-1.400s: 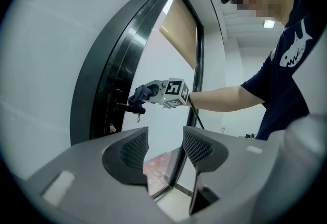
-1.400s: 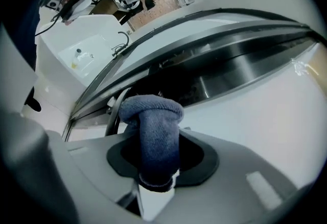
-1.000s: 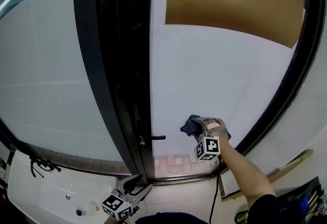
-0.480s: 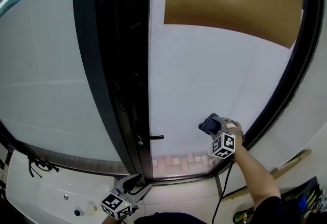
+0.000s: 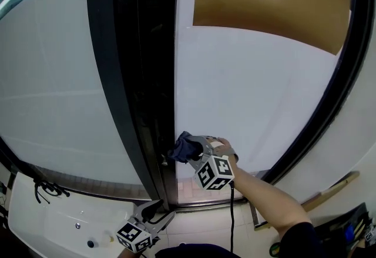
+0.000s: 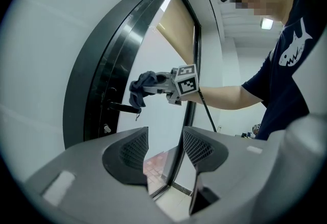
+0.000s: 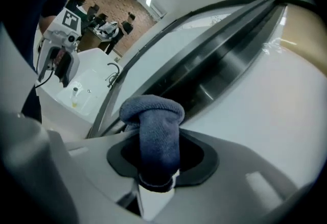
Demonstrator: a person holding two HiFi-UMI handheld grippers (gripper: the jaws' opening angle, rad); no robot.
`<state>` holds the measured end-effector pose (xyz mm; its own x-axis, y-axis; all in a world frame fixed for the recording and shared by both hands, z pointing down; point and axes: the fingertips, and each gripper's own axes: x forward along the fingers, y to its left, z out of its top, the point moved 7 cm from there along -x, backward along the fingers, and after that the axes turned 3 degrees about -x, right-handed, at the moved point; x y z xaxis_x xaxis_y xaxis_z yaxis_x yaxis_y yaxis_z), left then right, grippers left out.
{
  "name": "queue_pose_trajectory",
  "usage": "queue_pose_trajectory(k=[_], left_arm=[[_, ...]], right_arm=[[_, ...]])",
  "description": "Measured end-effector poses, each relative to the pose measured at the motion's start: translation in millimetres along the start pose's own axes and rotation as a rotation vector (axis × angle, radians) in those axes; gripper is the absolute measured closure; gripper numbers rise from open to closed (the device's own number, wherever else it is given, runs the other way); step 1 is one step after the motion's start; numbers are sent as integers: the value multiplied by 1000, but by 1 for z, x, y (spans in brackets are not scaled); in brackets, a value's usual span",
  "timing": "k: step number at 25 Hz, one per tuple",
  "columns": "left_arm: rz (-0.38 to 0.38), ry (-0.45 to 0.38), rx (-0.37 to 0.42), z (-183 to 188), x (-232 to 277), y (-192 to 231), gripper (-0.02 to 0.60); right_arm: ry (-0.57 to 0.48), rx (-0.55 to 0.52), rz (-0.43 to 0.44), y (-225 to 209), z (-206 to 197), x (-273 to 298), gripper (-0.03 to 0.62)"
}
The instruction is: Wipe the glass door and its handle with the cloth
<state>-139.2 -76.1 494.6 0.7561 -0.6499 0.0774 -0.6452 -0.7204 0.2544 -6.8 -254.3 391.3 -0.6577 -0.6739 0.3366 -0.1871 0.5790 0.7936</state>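
Pinching a bunched dark blue cloth (image 7: 153, 131) between its jaws, the right gripper (image 5: 197, 148) sits at the left edge of the frosted glass door (image 5: 247, 86). The slim black lever handle (image 6: 124, 107) lies just below the cloth, its long axis level, running from the black frame (image 5: 135, 74) toward the glass. The left gripper (image 6: 166, 149), jaws apart and empty, hangs low and well apart from the door, so the right one is far nearer.

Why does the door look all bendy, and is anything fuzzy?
Head view: the wide lens bows the straight door frame into a curve. Right gripper view: the cloth, so close, looks soft and fuzzy. Left gripper view: the corners go black.
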Motion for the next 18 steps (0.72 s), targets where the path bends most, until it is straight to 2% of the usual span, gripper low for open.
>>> queue_pose_trajectory(k=[4,9,14,18], left_arm=[[17,-2,-8,-2,-7,4,371],[32,-10,-18,-6,-13,13,371],[40,-11,-26,-3,-12,20,371],[32,-14,-21,1,-9,22,371]], right_arm=[[-43,18,90,16,35,41,464],[22,34,189,38,28,78,464],[27,99,208,40,10,79,464],[43,97,191,34,-4,61,464]])
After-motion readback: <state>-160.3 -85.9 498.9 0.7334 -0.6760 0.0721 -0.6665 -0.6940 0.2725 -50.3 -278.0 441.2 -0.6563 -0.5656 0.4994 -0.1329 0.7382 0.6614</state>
